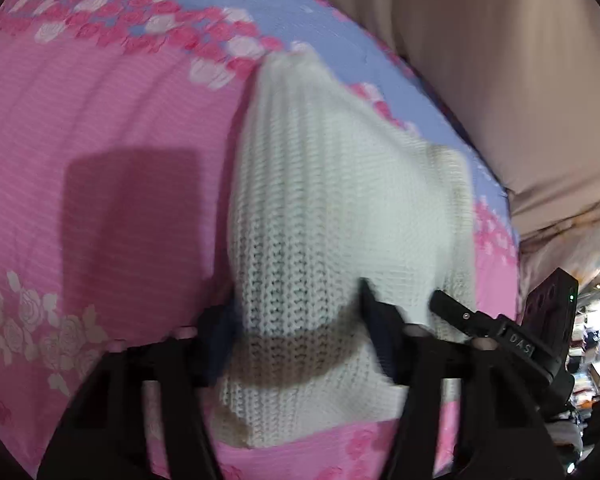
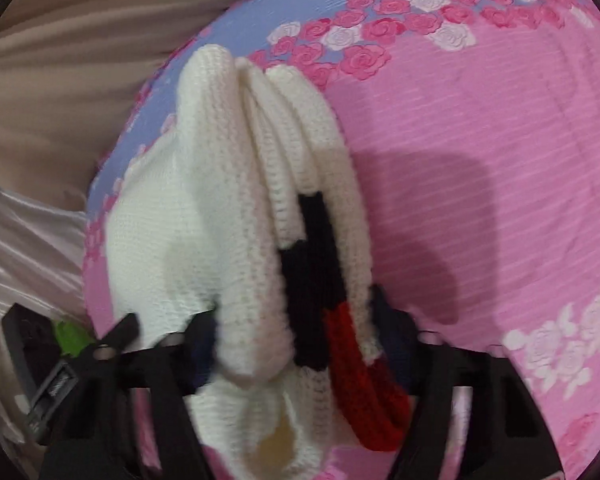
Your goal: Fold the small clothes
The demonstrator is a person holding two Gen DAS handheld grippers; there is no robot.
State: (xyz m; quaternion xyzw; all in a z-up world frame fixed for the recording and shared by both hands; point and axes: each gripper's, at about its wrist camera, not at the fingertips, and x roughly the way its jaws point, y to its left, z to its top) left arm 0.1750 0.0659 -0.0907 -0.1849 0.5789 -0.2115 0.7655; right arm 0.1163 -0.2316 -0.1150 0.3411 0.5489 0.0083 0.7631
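Observation:
A small white knitted garment [image 1: 320, 216] with black and red patches [image 2: 316, 280] hangs bunched between both grippers, above a pink and blue rose-print bedspread [image 1: 100, 140]. My left gripper [image 1: 296, 320] is shut on a thick fold of its white knit. My right gripper [image 2: 296, 340] is shut on several gathered folds, white on the left, black and red on the right. The right gripper's body [image 1: 540, 320] shows at the left view's right edge; the left gripper's body [image 2: 60, 364] shows at the right view's left edge. The garment's far end droops toward the bed.
The bedspread [image 2: 480, 140] fills most of both views. A beige curtain or sheet [image 1: 500, 80] hangs beyond the bed's far edge, also in the right wrist view [image 2: 60, 60]. Cluttered shelves [image 1: 596, 344] show at the far right.

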